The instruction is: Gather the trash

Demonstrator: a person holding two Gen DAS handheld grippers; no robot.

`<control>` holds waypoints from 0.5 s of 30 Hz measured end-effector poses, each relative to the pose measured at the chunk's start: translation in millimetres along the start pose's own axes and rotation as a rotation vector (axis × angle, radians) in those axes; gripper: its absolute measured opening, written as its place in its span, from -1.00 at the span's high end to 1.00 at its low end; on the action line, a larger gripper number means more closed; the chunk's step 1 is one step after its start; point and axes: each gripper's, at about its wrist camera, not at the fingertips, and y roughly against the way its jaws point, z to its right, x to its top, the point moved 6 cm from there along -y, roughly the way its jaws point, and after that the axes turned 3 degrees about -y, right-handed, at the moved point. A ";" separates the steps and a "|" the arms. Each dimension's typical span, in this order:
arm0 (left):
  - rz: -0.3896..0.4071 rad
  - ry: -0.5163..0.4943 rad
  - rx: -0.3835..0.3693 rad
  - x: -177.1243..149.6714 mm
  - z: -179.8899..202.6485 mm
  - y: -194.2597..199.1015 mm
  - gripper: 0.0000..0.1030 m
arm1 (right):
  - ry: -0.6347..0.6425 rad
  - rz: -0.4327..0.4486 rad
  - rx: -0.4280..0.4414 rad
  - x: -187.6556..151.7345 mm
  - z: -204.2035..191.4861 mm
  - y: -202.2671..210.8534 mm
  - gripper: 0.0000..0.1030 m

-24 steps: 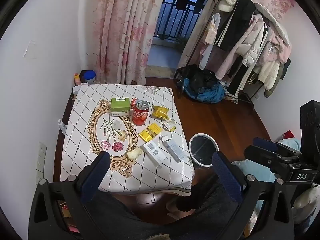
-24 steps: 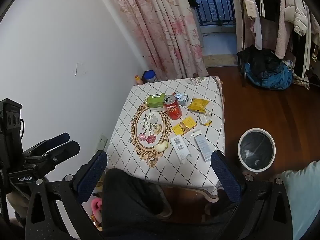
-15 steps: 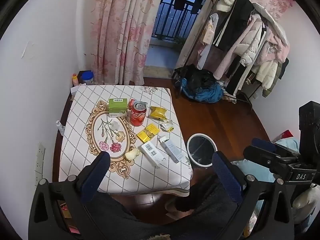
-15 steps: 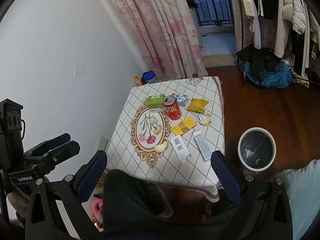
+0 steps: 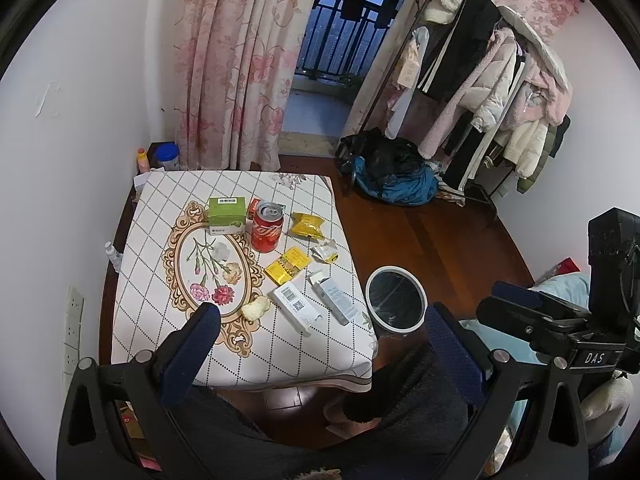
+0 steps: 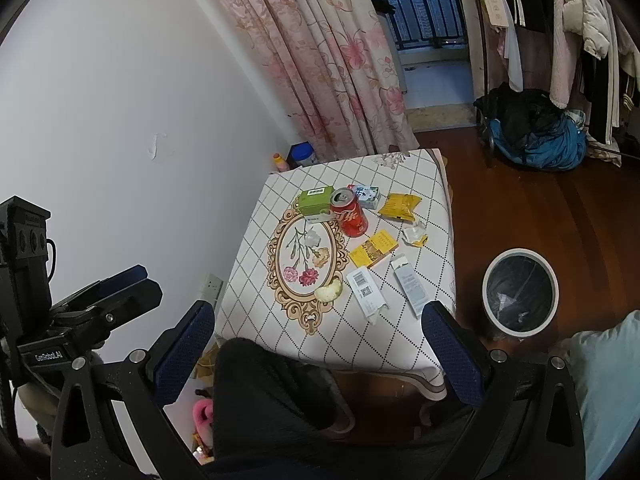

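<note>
Both claws, left claw (image 5: 320, 336) and right claw (image 6: 318, 332), gape empty; red soda can (image 5: 267, 227) beside green box (image 5: 227, 215) looks light, dentable: grip mid-body.

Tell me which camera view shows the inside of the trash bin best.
The right wrist view: the trash bin faces the camera, showing its black liner and some scraps inside. In the left wrist view the trash bin lies partly behind the table edge, its inside just dark.

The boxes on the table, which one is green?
The green box at the far end, just left of the red can. The two long boxes near the front edge are white.
</note>
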 end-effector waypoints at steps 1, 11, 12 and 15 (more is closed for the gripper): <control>0.001 0.000 -0.001 0.0 -0.6 0.2 -1.00 | 0.000 0.001 -0.001 0.2 -0.3 0.1 -1.00; 0.009 -0.012 -0.004 -0.3 0.8 4.3 -1.00 | -0.010 0.016 -0.002 0.6 1.2 5.9 -1.00; 0.010 -0.013 -0.003 0.4 2.0 5.2 -1.00 | -0.010 0.017 -0.001 0.9 0.9 6.1 -1.00; 0.012 -0.016 -0.004 1.4 4.6 6.7 -1.00 | -0.010 0.020 0.002 -0.6 2.5 5.0 -1.00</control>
